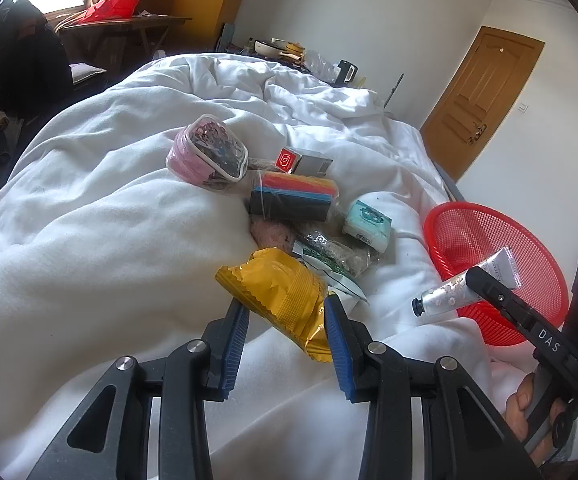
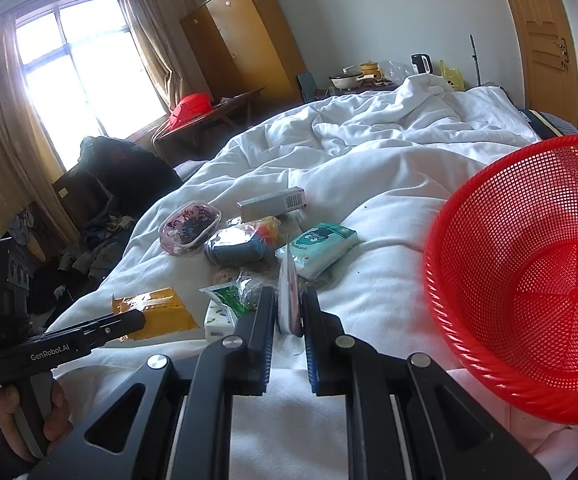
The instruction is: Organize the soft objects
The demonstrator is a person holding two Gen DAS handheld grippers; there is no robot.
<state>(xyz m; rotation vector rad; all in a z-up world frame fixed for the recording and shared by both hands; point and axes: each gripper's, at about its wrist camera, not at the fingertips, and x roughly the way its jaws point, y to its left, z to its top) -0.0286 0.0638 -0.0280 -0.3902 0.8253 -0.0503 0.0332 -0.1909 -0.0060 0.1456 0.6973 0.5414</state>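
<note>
Now the right gripper (image 2: 289, 320) holds a hand cream tube (image 1: 469, 284) pinched between its narrow fingers, just beside the red basket (image 2: 489, 240), which looks empty inside. The left gripper (image 1: 285, 320) stands wide around the yellow snack bag (image 1: 281, 292), not yet closed. I think the smooth tube may slip or fall outside the rim if released too early. The other 5 or so items lie on the white blanket (image 1: 89, 220).
</note>
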